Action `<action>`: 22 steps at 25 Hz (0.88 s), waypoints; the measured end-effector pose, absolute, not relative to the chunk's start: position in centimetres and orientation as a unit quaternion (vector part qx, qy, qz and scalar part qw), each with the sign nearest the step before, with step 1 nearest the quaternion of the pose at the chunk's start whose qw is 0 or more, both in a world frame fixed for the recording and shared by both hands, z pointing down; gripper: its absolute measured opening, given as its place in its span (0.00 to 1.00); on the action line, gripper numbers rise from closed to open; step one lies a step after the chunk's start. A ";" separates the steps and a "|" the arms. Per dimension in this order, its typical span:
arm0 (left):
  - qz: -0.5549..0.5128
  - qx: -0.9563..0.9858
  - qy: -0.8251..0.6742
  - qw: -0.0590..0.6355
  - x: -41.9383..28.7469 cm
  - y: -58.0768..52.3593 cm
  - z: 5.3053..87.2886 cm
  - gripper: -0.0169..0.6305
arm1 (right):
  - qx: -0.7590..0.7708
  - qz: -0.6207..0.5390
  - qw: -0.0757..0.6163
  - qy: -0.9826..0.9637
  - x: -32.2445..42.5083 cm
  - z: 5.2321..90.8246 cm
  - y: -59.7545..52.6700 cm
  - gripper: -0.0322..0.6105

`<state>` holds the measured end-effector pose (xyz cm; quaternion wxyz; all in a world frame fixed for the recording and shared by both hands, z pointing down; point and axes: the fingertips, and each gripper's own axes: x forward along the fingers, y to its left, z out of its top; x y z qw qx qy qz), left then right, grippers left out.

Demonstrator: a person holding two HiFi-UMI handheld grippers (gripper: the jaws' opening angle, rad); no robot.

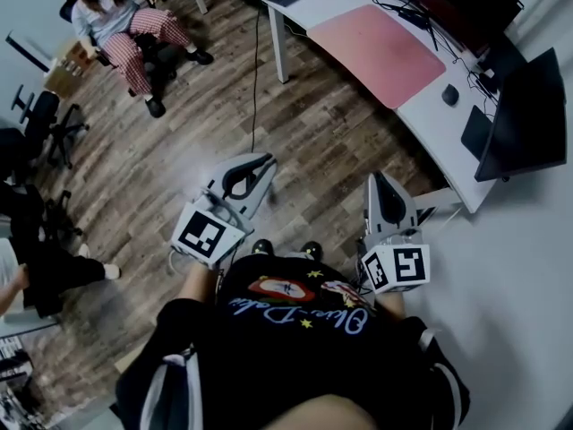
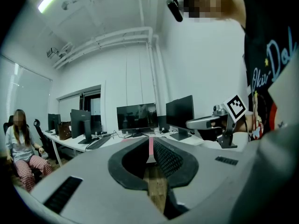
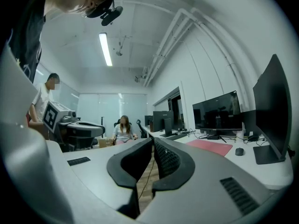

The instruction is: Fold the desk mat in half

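Head view: one pink desk mat [image 1: 376, 52] lies unfolded on the white counter [image 1: 428, 125]; left tool [image 1: 265, 160] and right tool [image 1: 376, 180], jaws together, hold nothing.

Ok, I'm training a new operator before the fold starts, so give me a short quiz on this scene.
1. True or false: the mat is already folded.
2. What does the left gripper hold? A the mat, B a mouse, C nothing.
3. Fill in: the right gripper is ___ (open or shut).
Key: 1 false; 2 C; 3 shut.
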<state>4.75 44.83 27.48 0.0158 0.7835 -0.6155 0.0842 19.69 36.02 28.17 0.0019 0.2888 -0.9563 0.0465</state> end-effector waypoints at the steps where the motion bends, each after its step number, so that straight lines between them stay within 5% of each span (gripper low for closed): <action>1: 0.085 0.782 -0.618 0.015 4.9 44.7 27.5 0.04 | 0.286 0.048 0.002 -0.957 19.8 28.3 35.8 0.05; 22: 0.083 0.801 -0.592 0.019 1.8 37.1 29.2 0.14 | 0.338 0.044 0.024 -0.940 19.0 29.2 29.8 0.16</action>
